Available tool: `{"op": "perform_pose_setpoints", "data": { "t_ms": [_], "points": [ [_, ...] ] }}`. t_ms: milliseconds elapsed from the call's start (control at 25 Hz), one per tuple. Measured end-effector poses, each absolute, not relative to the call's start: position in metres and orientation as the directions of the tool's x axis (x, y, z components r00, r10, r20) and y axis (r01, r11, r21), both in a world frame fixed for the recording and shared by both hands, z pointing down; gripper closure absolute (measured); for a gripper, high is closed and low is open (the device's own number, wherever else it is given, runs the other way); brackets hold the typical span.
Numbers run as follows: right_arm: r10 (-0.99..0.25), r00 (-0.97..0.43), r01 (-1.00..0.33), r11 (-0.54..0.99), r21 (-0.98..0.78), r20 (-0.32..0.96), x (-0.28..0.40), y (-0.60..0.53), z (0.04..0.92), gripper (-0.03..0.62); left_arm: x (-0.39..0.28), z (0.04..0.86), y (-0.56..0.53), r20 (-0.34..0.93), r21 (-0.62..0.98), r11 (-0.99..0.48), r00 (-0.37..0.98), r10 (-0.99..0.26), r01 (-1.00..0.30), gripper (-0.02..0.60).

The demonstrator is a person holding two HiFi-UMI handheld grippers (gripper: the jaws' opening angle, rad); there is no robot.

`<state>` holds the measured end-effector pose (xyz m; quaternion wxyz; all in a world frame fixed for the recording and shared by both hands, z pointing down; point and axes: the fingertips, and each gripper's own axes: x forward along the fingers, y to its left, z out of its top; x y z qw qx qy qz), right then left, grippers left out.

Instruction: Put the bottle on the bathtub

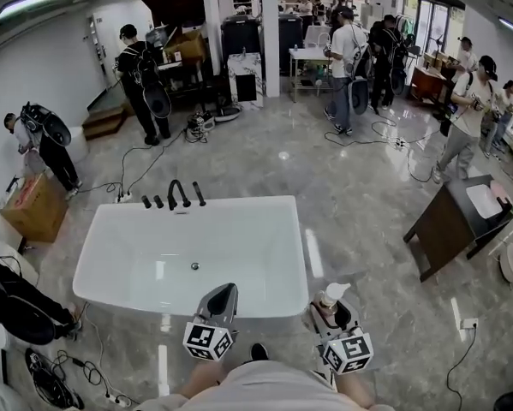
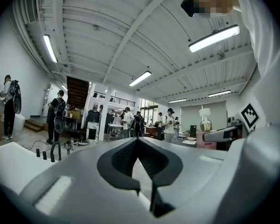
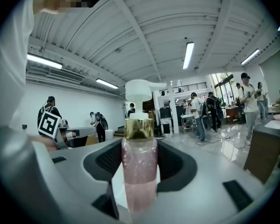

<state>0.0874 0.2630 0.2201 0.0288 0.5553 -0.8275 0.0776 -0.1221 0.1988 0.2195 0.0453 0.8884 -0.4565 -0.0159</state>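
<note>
My shirt (image 1: 269, 385): white, at the bottom edge of the head view, right below both grippers.
Left gripper (image 1: 223, 294): I hold it out level over the near rim of the bathtub. In the left gripper view its jaws (image 2: 137, 141) meet at the tips with nothing between them, so it is closed and empty.
Right gripper (image 1: 331, 313): held out beside the left one and apart from it. Its jaws (image 3: 140, 149) are clamped on the bottle, one dark pad on each side.
Bottle (image 3: 140, 171): upright in my right jaws, with a clear body of pink liquid, a gold collar and a white pump head. In the head view the bottle (image 1: 331, 297) sits just off the tub's near right corner. It seems to be over the floor rather than the rim, though the steep angle makes that hard to judge. It is not resting on the tub.
Bathtub (image 1: 98, 251): white, rectangular and empty, straight in front of me, long side across.
Tap (image 1: 178, 193): black, with small black knobs beside it, on the far rim of the tub.
Floor (image 1: 342, 187): glossy grey marble, with cables (image 1: 145, 165) trailing over it past the tub.
Cabinet (image 1: 449, 225): dark, with a white basin on top, to the right and well apart from the tub.
Cardboard box (image 1: 33, 208): to the far left, by the wall.
People (image 1: 346, 54): several standing at the back of the hall, some carrying backpacks.
</note>
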Motion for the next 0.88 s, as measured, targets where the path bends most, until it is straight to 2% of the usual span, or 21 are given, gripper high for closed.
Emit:
{"op": "perform_pose_setpoints", "data": {
  "t_ms": [400,880],
  "points": [
    [-0.931,-0.344,-0.938,0.333,-0.100,0.120,0.058,0.139,0.217,0.378,-0.143,0.217,0.073,0.011,0.061,-0.640,0.641,-0.767,-0.766,0.578],
    [-0.907,-0.397,-0.917,0.384,-0.106,0.144,0.074,0.099,0.220,0.378,-0.119,0.219,0.048,0.025,0.077,-0.606,0.609,-0.793,-0.792,0.578]
  ]
}}
